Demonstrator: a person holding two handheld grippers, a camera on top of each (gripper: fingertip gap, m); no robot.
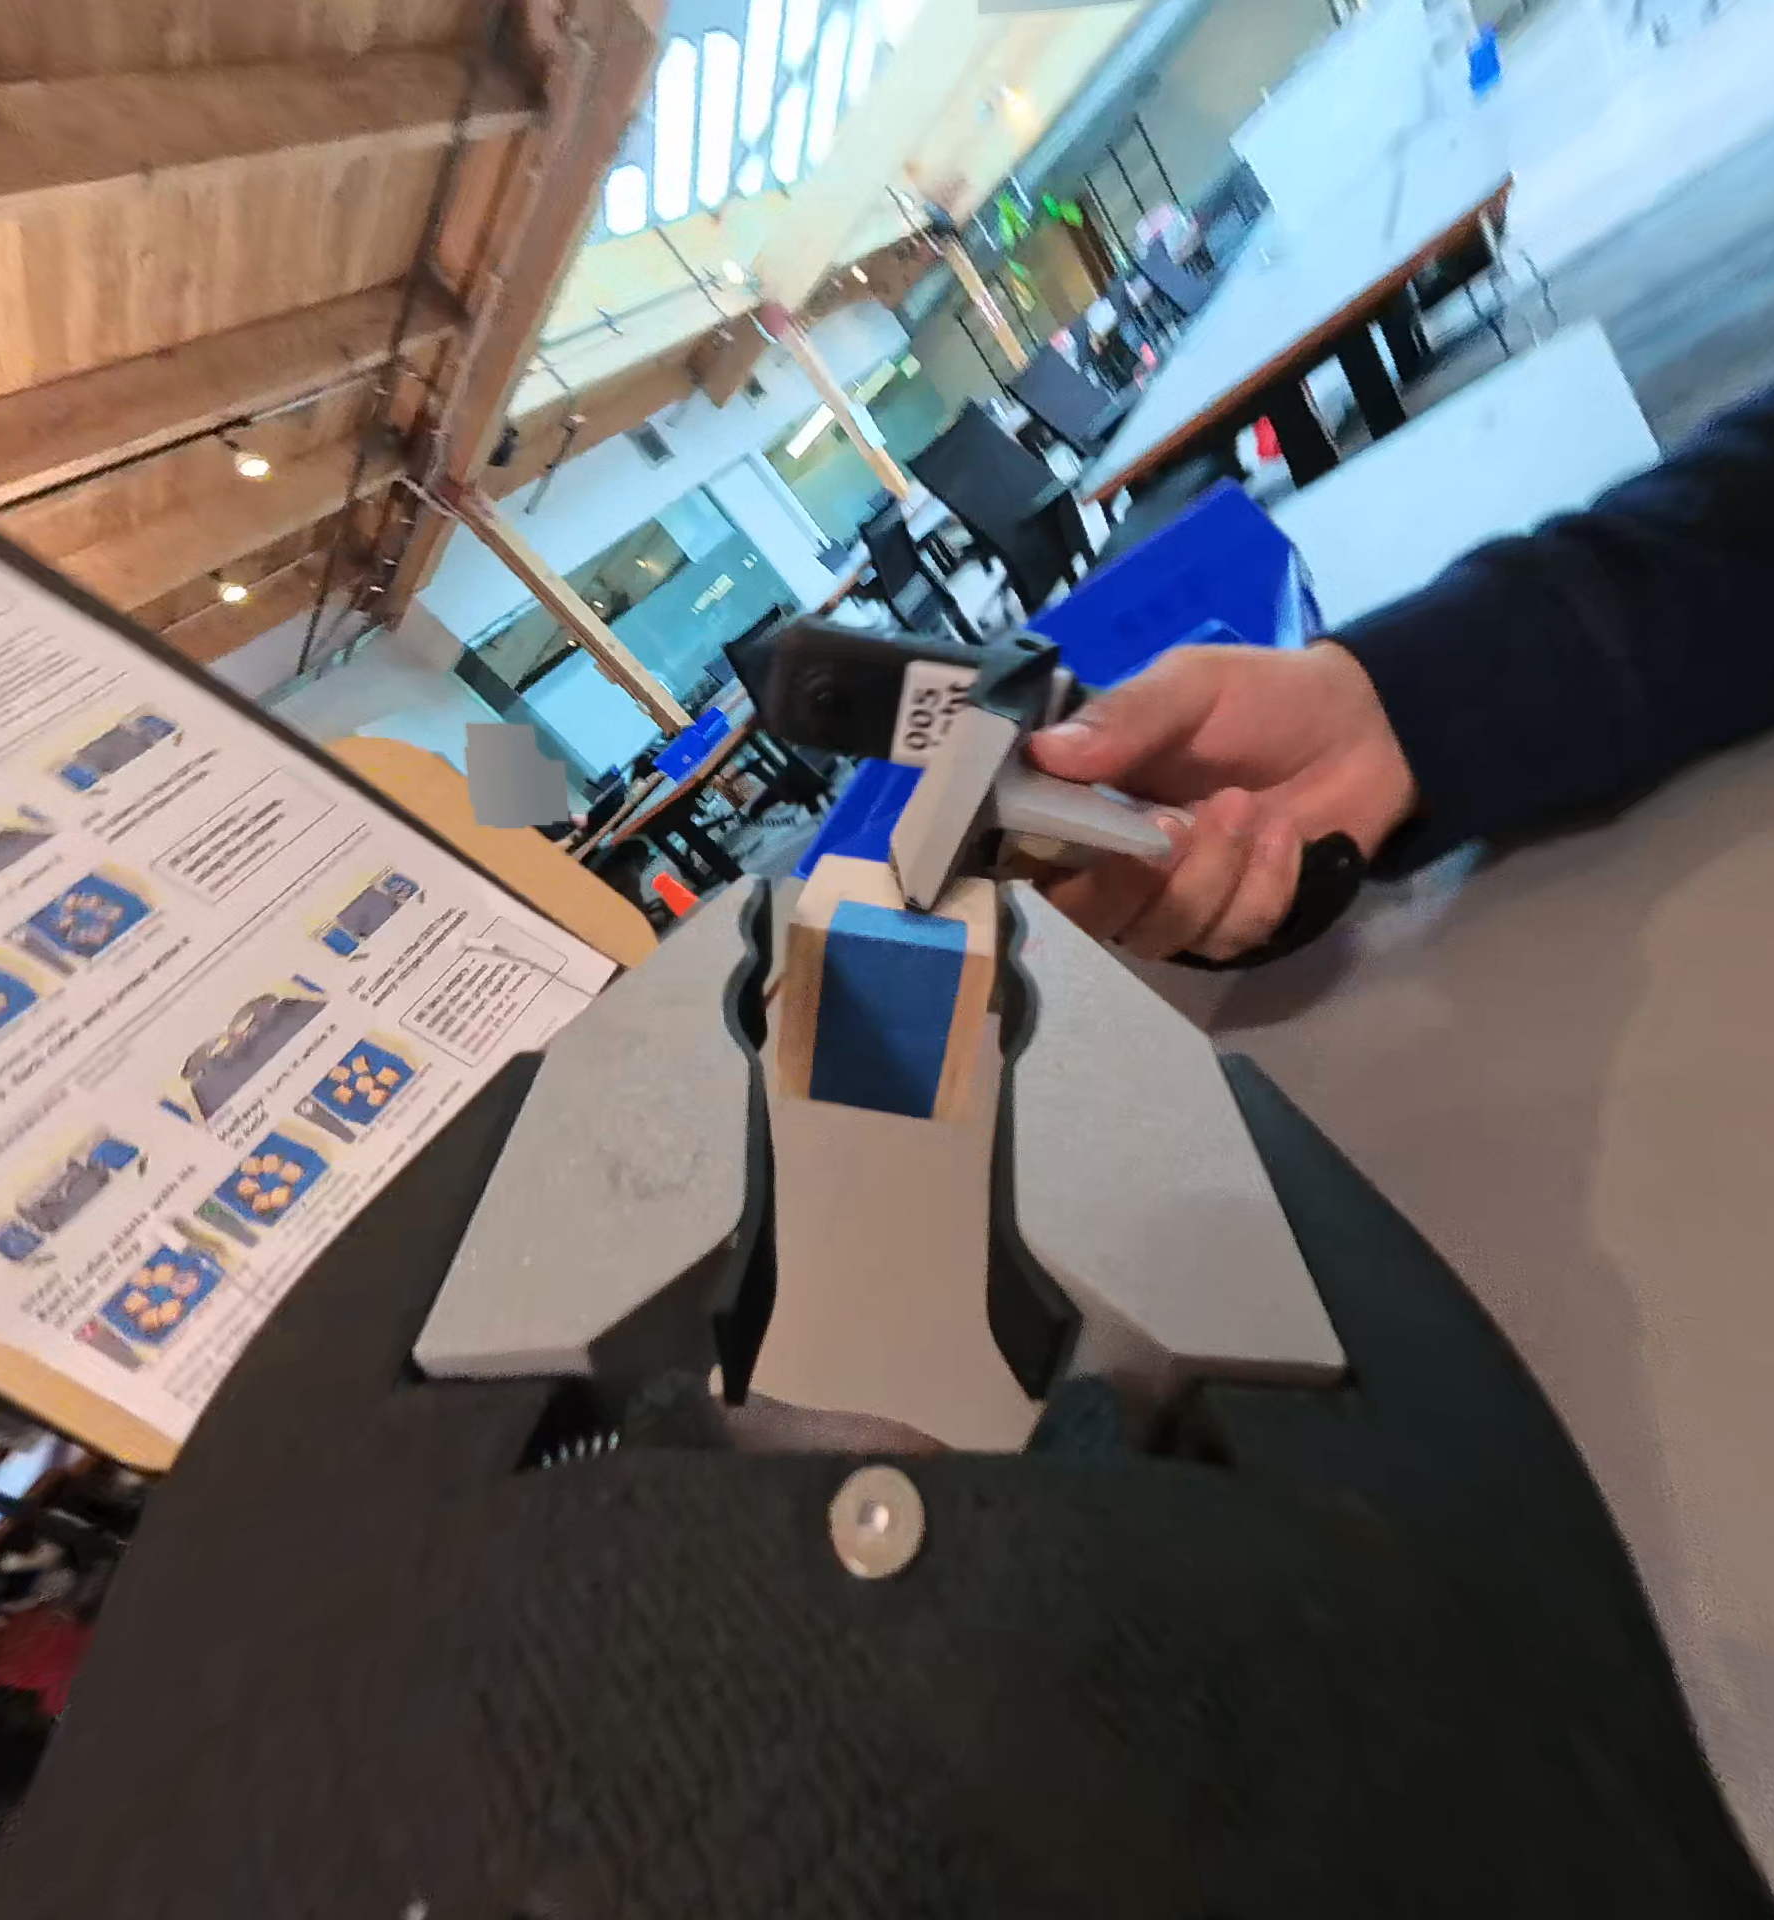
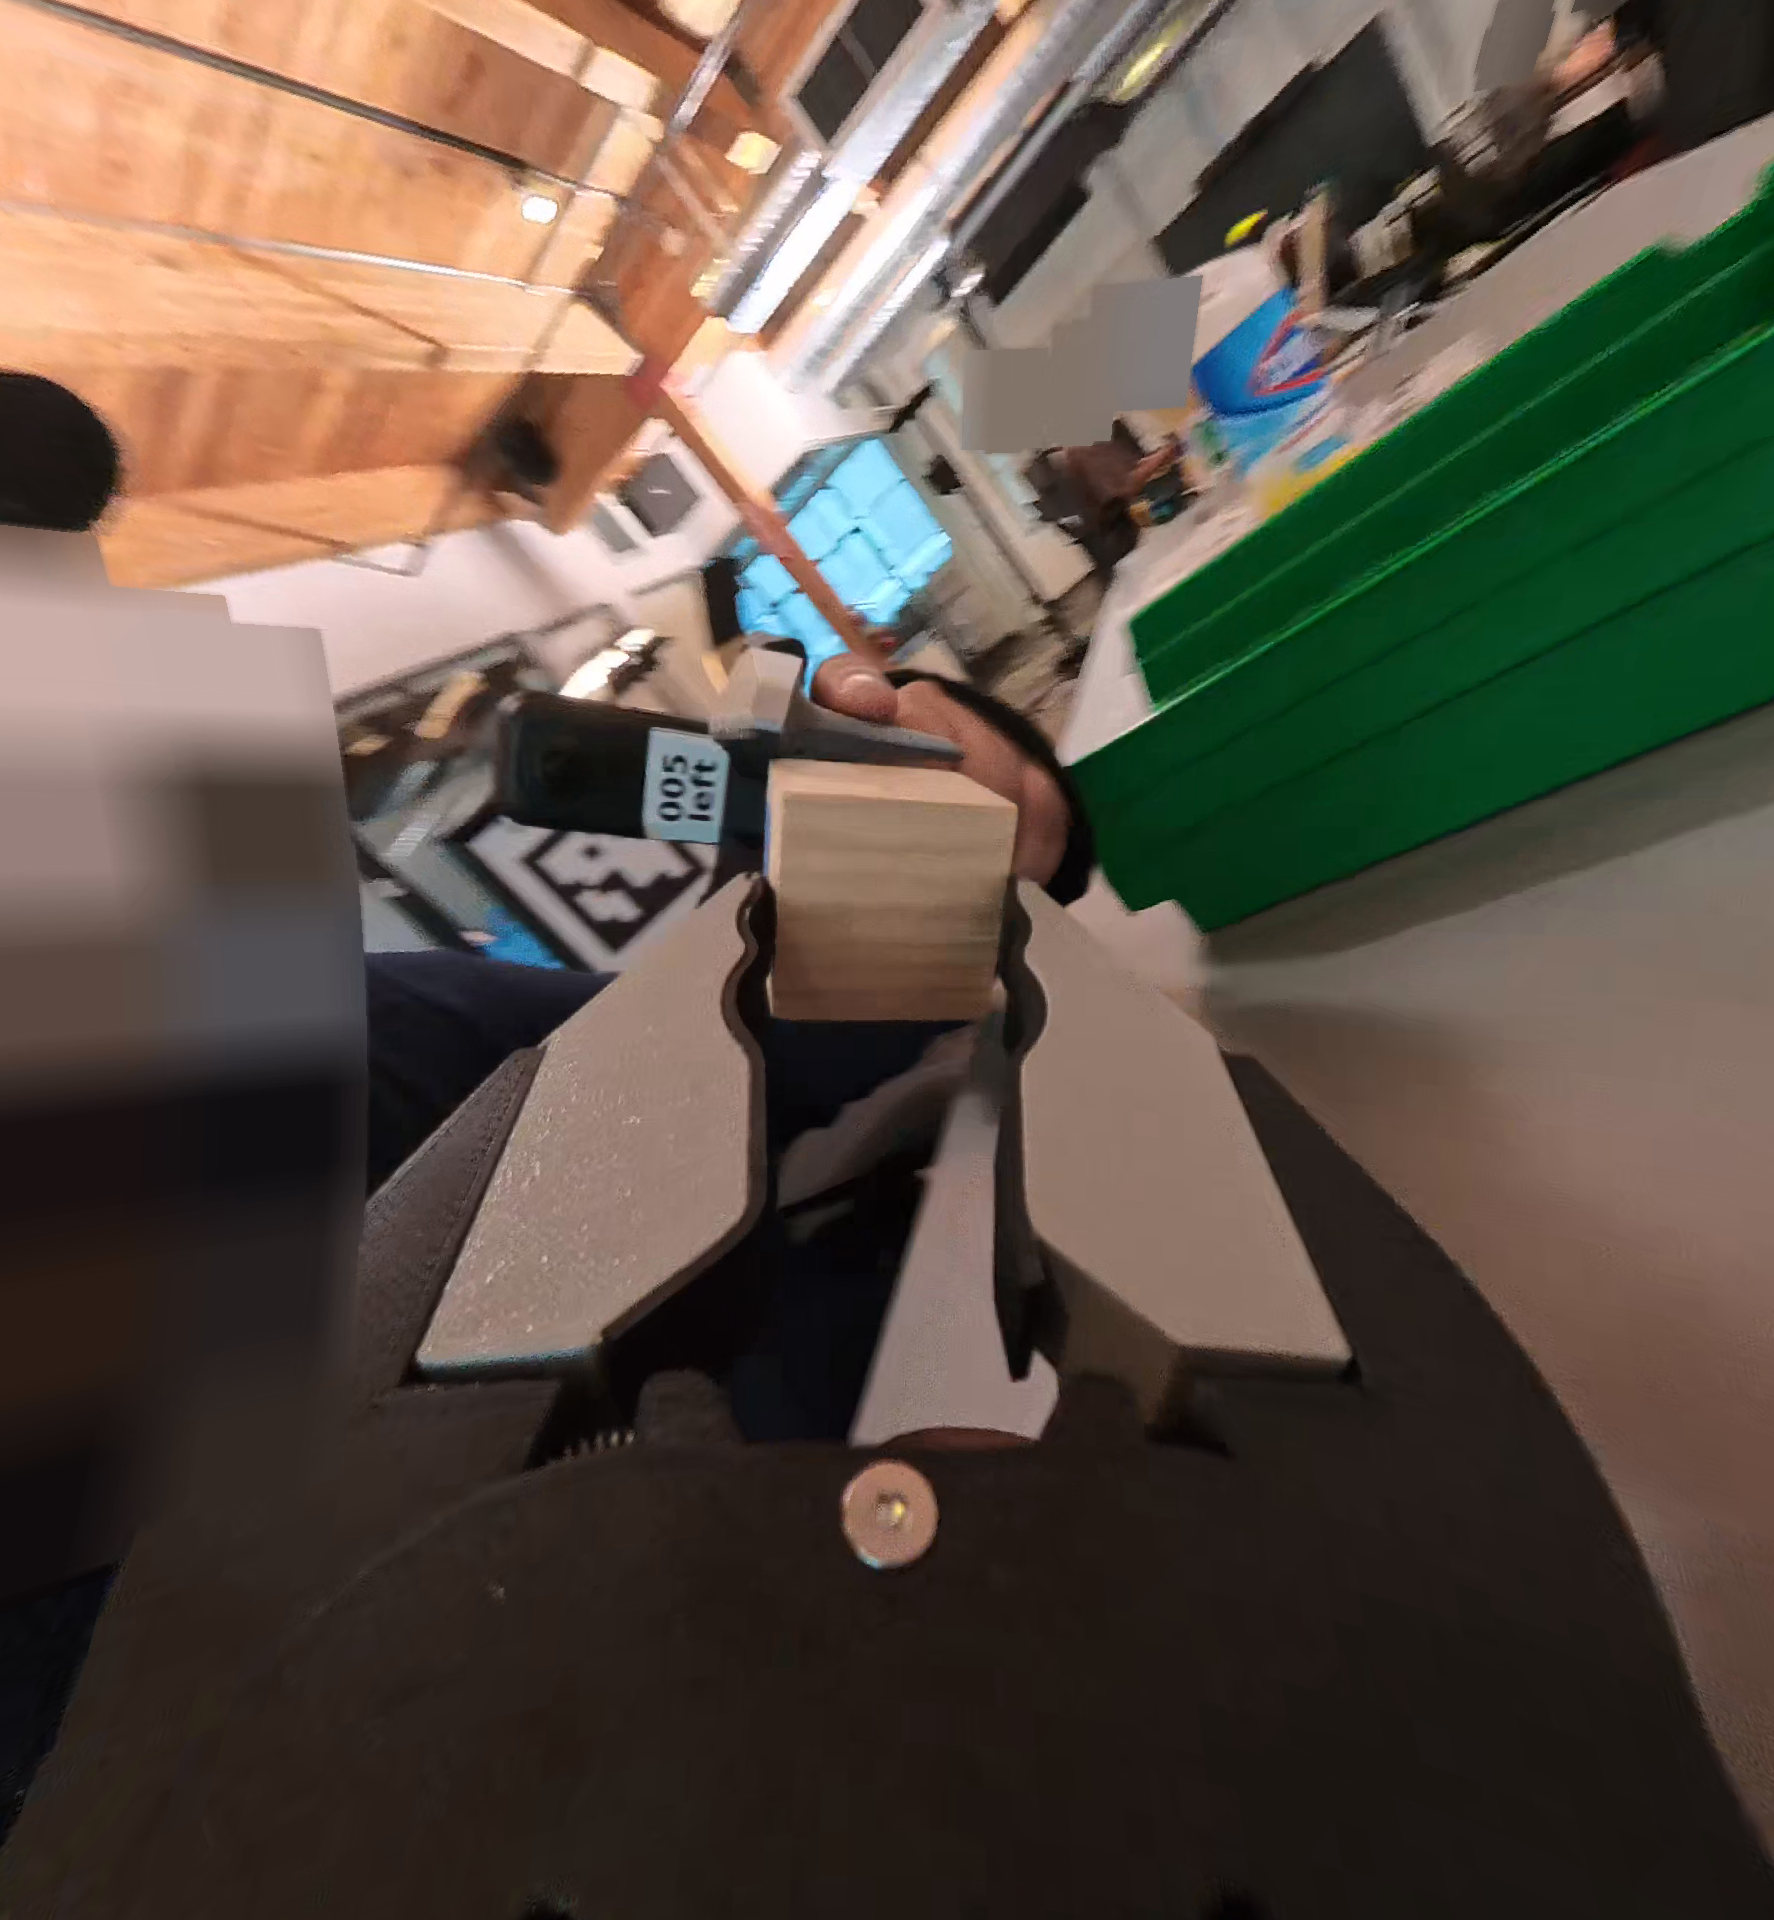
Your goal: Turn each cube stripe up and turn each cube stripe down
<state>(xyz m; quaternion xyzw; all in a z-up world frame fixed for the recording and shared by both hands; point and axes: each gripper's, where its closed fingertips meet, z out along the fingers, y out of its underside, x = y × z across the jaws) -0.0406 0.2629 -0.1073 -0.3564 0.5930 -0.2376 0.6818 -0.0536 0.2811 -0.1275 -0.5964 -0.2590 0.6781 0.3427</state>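
Holding one wooden cube [image 1: 883, 1003] up between them, both tools pinch it tight, left tool [image 1: 878, 997] and right tool [image 2: 888, 925], probably to flip its blue stripe [image 1: 885, 1013].

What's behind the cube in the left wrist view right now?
Right behind the cube the right gripper comes in, one gray finger on its far top edge, a hand holding it. Blue bins sit farther back. The cube's far face is hidden.
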